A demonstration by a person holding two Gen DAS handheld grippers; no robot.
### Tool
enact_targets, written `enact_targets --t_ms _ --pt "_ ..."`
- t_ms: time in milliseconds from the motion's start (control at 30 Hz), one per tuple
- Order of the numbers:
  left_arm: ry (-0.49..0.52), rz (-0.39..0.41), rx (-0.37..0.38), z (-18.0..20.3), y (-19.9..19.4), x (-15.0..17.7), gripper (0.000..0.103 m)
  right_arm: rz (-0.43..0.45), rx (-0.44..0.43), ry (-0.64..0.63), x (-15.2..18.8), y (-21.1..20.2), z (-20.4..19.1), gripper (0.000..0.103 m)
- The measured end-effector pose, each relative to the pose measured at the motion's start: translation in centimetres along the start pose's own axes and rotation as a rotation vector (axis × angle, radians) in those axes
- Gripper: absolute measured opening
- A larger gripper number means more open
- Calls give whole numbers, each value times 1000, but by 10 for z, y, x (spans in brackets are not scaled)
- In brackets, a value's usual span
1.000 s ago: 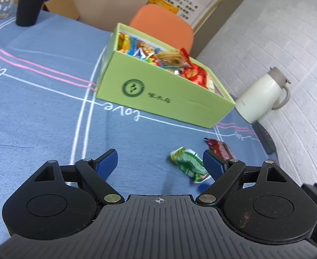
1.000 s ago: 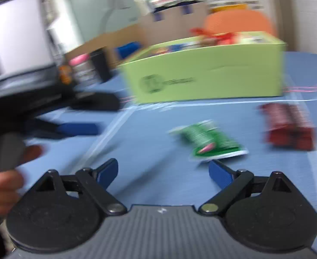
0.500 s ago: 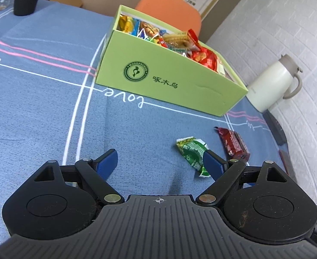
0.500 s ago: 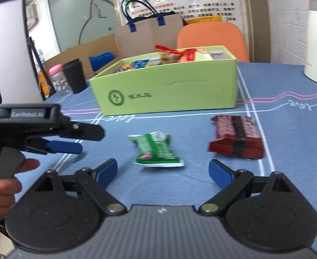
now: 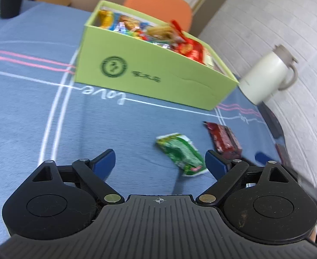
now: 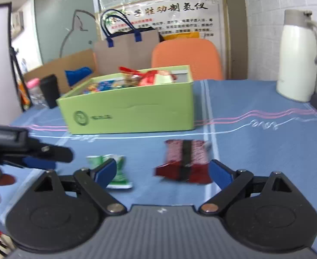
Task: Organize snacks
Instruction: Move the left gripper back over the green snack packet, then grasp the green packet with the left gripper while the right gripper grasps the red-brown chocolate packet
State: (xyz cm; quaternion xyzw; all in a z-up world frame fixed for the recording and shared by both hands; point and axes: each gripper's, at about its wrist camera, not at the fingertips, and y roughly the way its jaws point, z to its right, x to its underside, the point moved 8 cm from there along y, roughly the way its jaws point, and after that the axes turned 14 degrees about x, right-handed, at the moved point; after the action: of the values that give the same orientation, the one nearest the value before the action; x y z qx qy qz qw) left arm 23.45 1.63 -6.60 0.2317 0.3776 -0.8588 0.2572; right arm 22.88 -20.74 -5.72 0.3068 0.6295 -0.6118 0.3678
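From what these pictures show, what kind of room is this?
Probably an office or meeting room, not a home kitchen. A laminated notice poster hangs on the wall, an orange office chair stands behind the cloth-covered table, and a white thermos jug stands by the wall.

White thermos jug (image 6: pixel 297 56), orange chair (image 6: pixel 185 58), paper bag (image 6: pixel 126 49), black cup (image 6: pixel 49 90).

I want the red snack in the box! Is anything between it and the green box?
No. In the right wrist view only bare blue tablecloth lies between the red snack and the green box.
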Motion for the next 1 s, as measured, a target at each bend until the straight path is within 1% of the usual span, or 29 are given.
enact_targets --t_ms 100,167,233,300,367,433,467,533,600,667,733,833,933,1000 --pt "37 -25 -14 11 14 1 80 -14 13 -12 -4 15 6 94" --pt "37 -41 -6 17 25 2 81 -21 3 -16 -8 24 6 94" --pt "34 -49 -16 22 37 0 81 -20 -2 -28 -11 32 6 94" --pt "41 -55 -58 24 49 -4 81 -21 22 -44 -12 37 8 94" --pt "96 -66 -128 27 58 -5 79 -19 49 -43 -10 37 13 94" --pt "165 -82 -204 28 64 -1 78 -25 45 -28 -7 34 19 94" --pt "191 -85 -222 28 65 1 77 -30 42 -19 -5 34 22 94" --pt "200 -71 -224 26 61 3 77 -31 37 -6 -2 31 22 94" --pt "184 -58 -221 23 56 3 72 -29 15 -6 -2 30 17 94" --pt "168 -51 -225 17 51 0 70 -34 -4 -12 -4 33 9 94" --pt "158 -44 -210 17 49 -1 71 -38 -5 -19 -6 38 1 94" --pt "173 -54 -169 22 53 -2 76 -61 25 -16 -6 50 -3 94" --pt "208 -70 -166 24 60 -2 74 -91 43 -30 -3 59 -4 94" --pt "228 -79 -156 25 65 -2 71 -106 51 -52 -2 66 -3 94"
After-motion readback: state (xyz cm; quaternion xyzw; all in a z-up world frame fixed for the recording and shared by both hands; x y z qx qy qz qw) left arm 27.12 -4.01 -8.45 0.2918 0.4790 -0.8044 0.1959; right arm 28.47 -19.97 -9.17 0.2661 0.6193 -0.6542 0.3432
